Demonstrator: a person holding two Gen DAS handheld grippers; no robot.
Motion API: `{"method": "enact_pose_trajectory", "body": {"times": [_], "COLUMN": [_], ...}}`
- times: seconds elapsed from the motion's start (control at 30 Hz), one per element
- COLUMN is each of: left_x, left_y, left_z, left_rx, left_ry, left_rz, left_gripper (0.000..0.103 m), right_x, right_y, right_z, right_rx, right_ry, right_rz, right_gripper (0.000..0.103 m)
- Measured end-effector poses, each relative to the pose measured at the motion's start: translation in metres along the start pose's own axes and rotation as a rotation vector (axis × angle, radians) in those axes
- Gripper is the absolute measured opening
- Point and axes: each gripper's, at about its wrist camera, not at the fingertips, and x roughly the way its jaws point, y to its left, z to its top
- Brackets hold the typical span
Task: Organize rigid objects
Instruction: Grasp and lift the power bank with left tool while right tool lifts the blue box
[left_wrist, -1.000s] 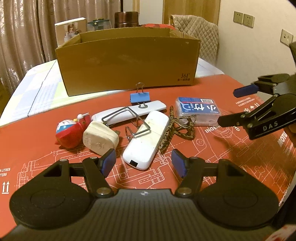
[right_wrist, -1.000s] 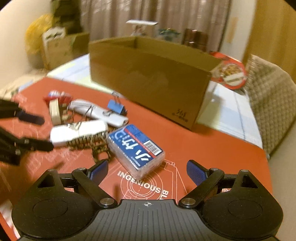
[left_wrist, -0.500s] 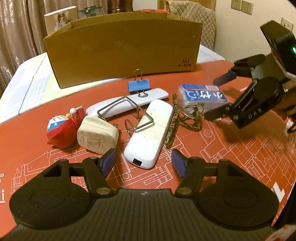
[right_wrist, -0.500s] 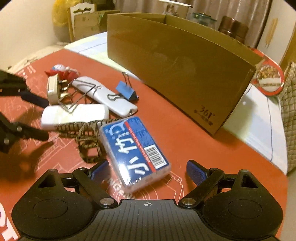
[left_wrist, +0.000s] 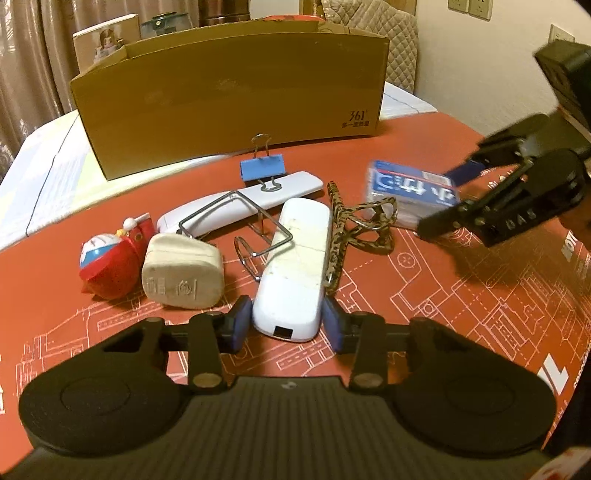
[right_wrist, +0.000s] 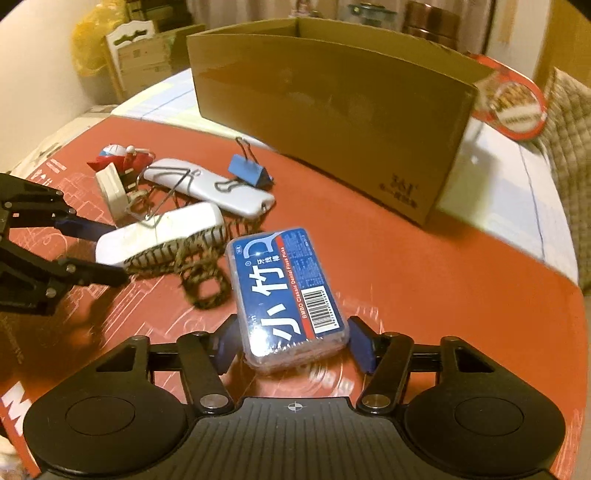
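Rigid objects lie scattered on the red mat (left_wrist: 461, 295) covering my table, in front of the open cardboard box (left_wrist: 229, 92). My left tool (left_wrist: 287, 325) has its blue pads pressed on both sides of the near end of the white case (left_wrist: 295, 266), so it is clamped on that case. The case's long axis runs away from me toward the box, leaning slightly right, with the dark slot on its near end facing my camera. A bent wire clip (left_wrist: 255, 229) rests across its far half, and a leopard-print hair clip (left_wrist: 354, 225) lies along its right edge.

My right tool (right_wrist: 291, 341) straddles the near end of the blue floss-pick box (right_wrist: 284, 291). Its jaws are closing; the left pad looks to be at the box's edge, while a small gap shows at the right pad, so I do not call it gripped. The box lies flat, label up, its long axis running away from me and tilting a little left toward the hair clip.

Farther left in the left view sit a cream plug (left_wrist: 183, 273) and a red and blue toy (left_wrist: 110, 266), side by side and touching. Behind them a long white remote (left_wrist: 240, 206) lies crosswise, one end pointing right toward a blue binder clip (left_wrist: 263, 170) that stands just in front of the cardboard box.
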Motion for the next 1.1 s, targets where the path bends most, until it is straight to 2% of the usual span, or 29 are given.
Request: {"method": "enact_pose_trajectory", "body": {"times": [0.13,0.3,0.53,0.6,0.63,0.9,1.1], "left_x": [-0.008,-0.031,-0.046,-0.045,-0.045,-0.031,-0.023], "left_y": [-0.002,-0.014,-0.034,-0.037,-0.038,-0.038,-0.036], "left_z": [-0.006,-0.026,-0.044,-0.041,-0.040,-0.025,-0.023], "left_rx": [-0.040,-0.093,-0.107,-0.089,-0.083,-0.103,-0.114], "left_ry": [0.020,0.049,0.017,-0.005,-0.017,-0.075,-0.069], "left_rz": [0.006,-0.008,0.006,0.029,0.039,0.083,0.100], "left_gripper": [0.035,0.034,0.037,0.048,0.049,0.048,0.046], "right_x": [-0.012,-0.031,-0.053,-0.054,-0.053,-0.045,-0.042], "right_y": [0.003,0.012,0.040,0.045,0.046,0.051,0.048], "right_z": [-0.014,-0.034,-0.062,-0.065,-0.065,-0.065,-0.064], "right_rx": [0.089,0.229,0.331,0.334,0.326,0.263,0.262], "right_ry": [0.013,0.010,-0.036,-0.053,-0.058,-0.078,-0.101], "right_rz": [-0.032,-0.029,-0.041,-0.057,-0.065,-0.110,-0.107], "right_gripper": [0.058,0.058,0.058,0.058,0.058,0.059,0.060]}}
